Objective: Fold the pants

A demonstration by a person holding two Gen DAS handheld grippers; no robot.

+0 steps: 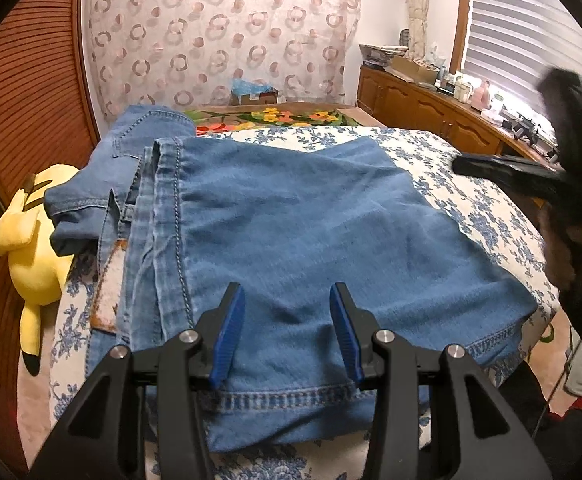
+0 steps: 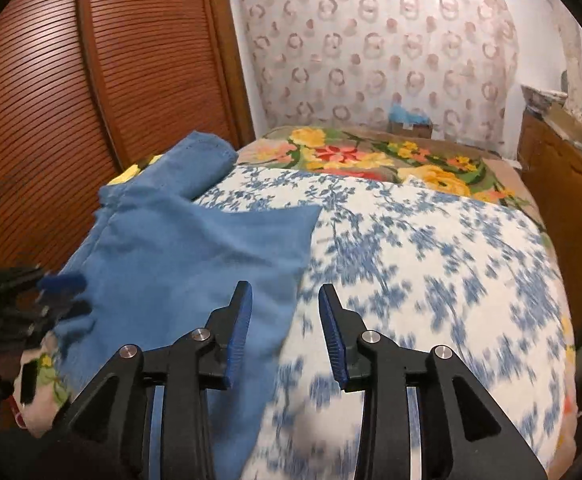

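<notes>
Here, folded jeans [image 1: 291, 232] lie on the floral bed [image 1: 471, 200] beside the louvered wardrobe [image 1: 23, 92]; my left gripper [image 1: 287, 332] and right gripper [image 2: 285, 332] hover wide open, empty.

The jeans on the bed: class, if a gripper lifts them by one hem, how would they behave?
The jeans would probably droop: the denim already lies creased and bunched near the waistband. The stacked layers would likely slide apart, since nothing pins them. They seem fairly heavy for cloth.

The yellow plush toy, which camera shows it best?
The left wrist view: the yellow plush toy lies in full at the bed's left edge, beside the folded blue denim pants. The right wrist view shows only yellow slivers behind the pants.
</notes>
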